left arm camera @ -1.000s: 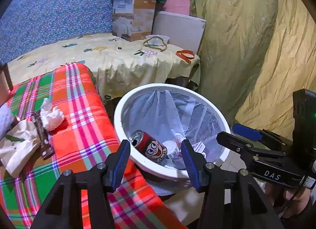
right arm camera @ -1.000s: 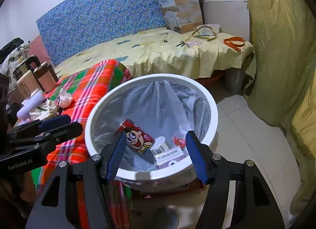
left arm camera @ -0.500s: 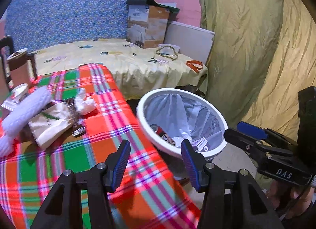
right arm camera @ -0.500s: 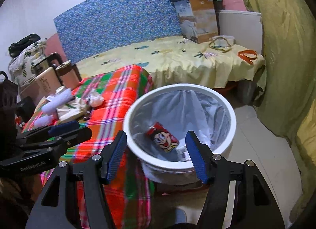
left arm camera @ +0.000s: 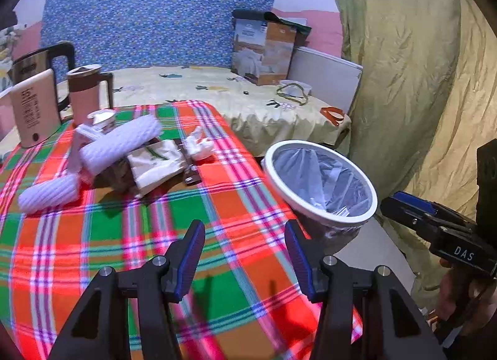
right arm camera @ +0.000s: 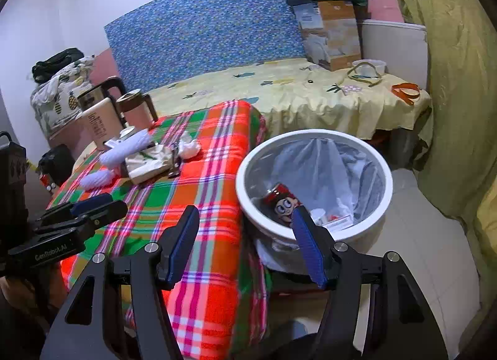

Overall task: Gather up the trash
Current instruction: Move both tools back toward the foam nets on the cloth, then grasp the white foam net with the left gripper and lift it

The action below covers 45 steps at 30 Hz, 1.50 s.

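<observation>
hovering over plaid counter (left arm camera: 130, 229), left gripper (left arm camera: 245, 254) and right gripper (right arm camera: 245, 242) both empty, jaws apart; crumpled tissue (left arm camera: 198, 147) beyond, white bin (right arm camera: 313, 186) beside counter.

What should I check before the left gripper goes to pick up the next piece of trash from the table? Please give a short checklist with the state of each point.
1. Left gripper open and holding nothing: ok.
2. Right gripper open and holding nothing: ok.
3. Trash left on the checked cloth: ok, a crumpled tissue and a paper wrapper lie there.
4. Free path to the tissue: ok, bare cloth lies between the left gripper and it.
5. Bin has room: ok, only a can and a few scraps at the bottom.
6. Whether the white rolls are trash: cannot tell.
</observation>
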Each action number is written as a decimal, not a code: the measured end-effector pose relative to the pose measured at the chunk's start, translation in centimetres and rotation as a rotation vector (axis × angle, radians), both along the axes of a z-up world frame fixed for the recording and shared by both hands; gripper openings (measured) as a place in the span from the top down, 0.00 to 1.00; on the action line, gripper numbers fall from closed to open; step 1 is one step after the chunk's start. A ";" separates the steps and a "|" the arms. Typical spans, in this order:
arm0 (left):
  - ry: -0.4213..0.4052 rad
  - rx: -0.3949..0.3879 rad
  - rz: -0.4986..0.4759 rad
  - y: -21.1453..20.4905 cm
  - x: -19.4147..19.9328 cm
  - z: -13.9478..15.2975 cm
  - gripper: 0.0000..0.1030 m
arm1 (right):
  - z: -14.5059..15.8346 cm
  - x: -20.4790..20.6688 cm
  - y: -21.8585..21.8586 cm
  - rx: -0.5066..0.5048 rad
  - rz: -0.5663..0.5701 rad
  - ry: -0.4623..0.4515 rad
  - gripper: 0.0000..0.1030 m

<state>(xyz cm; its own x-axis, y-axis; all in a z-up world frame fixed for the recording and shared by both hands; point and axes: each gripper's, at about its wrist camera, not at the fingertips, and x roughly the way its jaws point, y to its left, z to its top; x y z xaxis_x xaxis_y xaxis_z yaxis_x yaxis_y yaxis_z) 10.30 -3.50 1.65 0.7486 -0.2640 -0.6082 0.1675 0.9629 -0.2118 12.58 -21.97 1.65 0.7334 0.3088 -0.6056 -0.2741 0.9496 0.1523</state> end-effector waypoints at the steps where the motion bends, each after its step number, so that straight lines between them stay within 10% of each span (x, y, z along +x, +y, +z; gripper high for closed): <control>1: 0.000 0.000 0.008 0.4 -0.3 0.0 0.49 | 0.0 -0.1 0.3 0.003 0.012 0.001 0.38; 24: 0.019 -0.006 0.167 7.3 -1.9 -1.2 0.48 | -0.7 0.0 5.6 -0.007 0.148 0.031 0.38; 45: -0.004 0.030 0.242 11.6 6.0 -0.8 0.48 | -2.3 3.5 7.9 -0.010 0.193 0.080 0.38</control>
